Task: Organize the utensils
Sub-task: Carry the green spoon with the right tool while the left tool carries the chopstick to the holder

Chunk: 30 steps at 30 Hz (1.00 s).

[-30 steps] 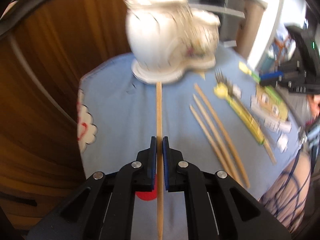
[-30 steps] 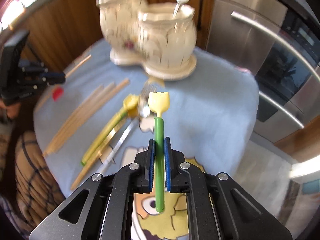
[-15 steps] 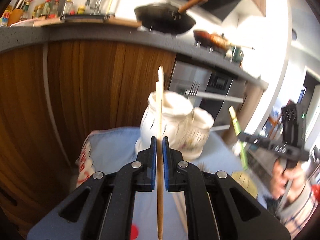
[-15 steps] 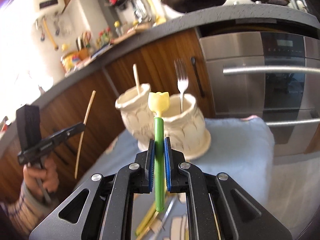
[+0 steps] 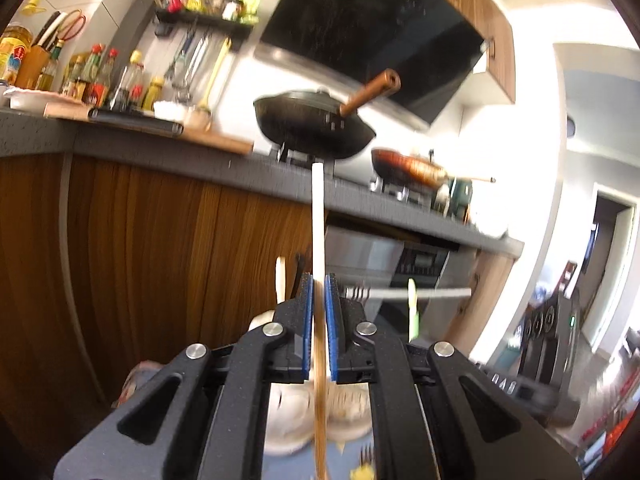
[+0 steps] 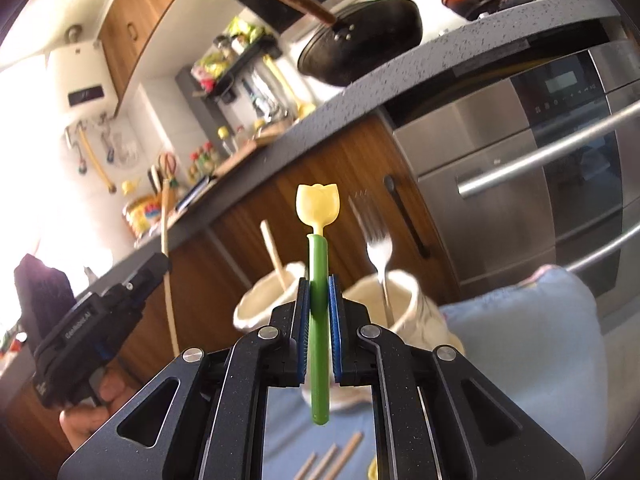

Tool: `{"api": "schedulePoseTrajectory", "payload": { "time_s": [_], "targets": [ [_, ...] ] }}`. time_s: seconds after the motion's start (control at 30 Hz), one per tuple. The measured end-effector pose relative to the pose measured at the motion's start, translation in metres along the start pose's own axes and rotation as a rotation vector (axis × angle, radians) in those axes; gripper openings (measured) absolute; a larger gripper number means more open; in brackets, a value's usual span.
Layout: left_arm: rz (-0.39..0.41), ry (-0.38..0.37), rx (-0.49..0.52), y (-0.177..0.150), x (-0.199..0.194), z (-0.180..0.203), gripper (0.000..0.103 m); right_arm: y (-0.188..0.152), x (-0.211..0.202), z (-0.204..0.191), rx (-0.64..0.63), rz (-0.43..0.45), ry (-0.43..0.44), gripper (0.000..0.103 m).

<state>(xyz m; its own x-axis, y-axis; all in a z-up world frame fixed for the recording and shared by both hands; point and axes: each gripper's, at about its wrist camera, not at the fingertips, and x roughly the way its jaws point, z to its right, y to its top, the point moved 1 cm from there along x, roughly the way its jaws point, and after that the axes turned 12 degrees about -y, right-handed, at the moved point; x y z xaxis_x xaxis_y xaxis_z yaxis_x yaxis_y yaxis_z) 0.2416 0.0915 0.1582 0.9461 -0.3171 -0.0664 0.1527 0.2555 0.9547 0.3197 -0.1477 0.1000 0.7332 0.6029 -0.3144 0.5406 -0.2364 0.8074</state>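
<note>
Right wrist: holder (image 6: 404, 300) contains fork (image 6: 378, 256); chopstick (image 6: 274, 254)

Left gripper (image 5: 319, 284) pointing roughly level, jaws clamped tight, right gripper (image 6: 319, 288) likewise, jaws clamped

A black wok (image 5: 314, 128) with a wooden handle sits on the stove. Sauce bottles (image 5: 100, 78) line the grey counter (image 6: 400, 76). Below it stands a steel oven (image 6: 540, 160).

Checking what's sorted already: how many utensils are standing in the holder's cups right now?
2. A chopstick stands in the left cup and a fork in the right cup. The hand-held gripper hides part of both cups, so more could sit unseen.
</note>
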Motion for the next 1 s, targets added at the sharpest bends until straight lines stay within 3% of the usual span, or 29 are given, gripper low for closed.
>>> {"api": "schedulePoseTrajectory", "payload": {
  "time_s": [0.53,0.67,1.0],
  "targets": [
    [0.196,-0.018,0.054,0.024,0.042,-0.017,0.006,0.023,0.030,-0.008,-0.073,0.127,-0.023,0.010],
    [0.190,0.018,0.073,0.016,0.050,-0.021,0.006,0.017,0.040,-0.011,-0.124,0.122,-0.063,0.010],
    [0.086,0.045,0.091,-0.016,0.052,-0.028,0.006,-0.007,0.046,-0.014,-0.230,0.068,-0.145,0.010]
  ]
}}
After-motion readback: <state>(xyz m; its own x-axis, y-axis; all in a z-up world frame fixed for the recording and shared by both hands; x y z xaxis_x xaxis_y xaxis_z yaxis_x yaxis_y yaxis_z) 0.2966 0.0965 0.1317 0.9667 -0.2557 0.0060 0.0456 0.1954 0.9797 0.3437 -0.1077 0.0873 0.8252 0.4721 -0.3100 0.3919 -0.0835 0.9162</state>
